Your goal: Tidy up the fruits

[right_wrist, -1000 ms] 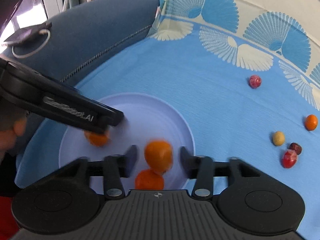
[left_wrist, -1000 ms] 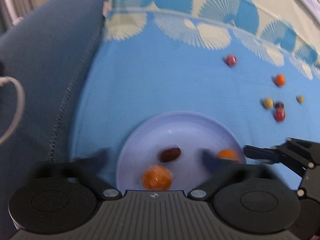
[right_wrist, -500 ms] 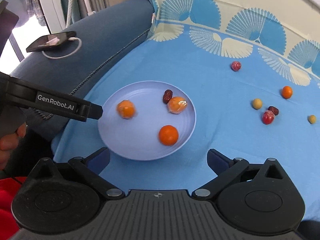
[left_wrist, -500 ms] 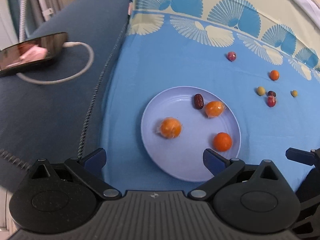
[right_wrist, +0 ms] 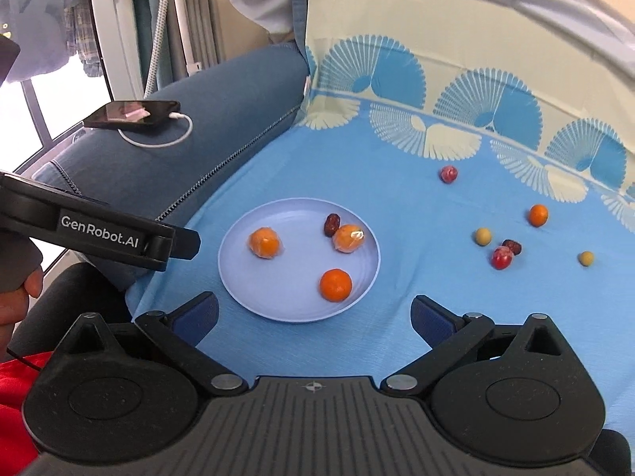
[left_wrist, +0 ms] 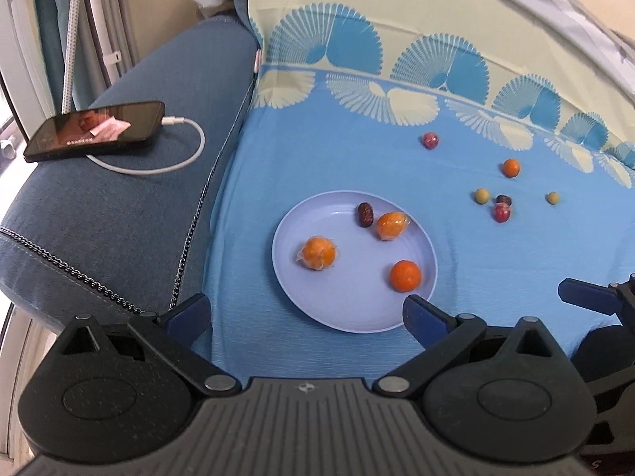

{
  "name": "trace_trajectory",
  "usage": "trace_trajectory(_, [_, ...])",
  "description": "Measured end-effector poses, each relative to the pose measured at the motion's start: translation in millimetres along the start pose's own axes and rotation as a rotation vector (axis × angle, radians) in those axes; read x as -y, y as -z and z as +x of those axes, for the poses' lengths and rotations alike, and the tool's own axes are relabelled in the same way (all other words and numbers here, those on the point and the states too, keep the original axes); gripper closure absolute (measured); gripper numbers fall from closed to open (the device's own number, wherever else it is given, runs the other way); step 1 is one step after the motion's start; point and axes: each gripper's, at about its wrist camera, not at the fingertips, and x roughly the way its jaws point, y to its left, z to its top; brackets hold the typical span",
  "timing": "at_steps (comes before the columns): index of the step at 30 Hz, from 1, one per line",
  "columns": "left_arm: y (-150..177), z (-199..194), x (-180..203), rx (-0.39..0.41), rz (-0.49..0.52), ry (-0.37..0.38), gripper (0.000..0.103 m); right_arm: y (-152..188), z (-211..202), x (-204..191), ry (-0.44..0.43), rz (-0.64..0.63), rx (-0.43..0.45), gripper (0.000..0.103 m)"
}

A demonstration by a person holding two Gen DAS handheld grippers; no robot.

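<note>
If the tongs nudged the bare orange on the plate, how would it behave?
The bare orange looks round and smooth, so it would probably roll across the plate. The plate's raised rim may stop it. Unlike the two wrapped oranges, it has no film, so pads should grip it reasonably well.

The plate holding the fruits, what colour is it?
The plate is pale lavender-blue, clearest in the right wrist view.

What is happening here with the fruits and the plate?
A person holds two grippers above a blue cloth. Both the left gripper and the right gripper are open and empty. The plate holds three orange fruits and one dark date. Six small fruits lie loose on the cloth.
</note>
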Motion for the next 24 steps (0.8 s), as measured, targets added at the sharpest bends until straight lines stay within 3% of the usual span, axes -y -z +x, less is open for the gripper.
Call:
trace_trajectory(12, [6.3, -26.7, 3.9, 0.052, 0.000, 0.009, 0.000, 1.9, -21.0, -5.8, 0.010, -0.012, 0.050, 0.001])
trace_trajectory(24, [6.4, -28.3, 0.9, 0.056, -0.008, 0.010, 0.000, 2.0, -19.3, -8.7, 0.011, -0.019, 0.044, 0.001])
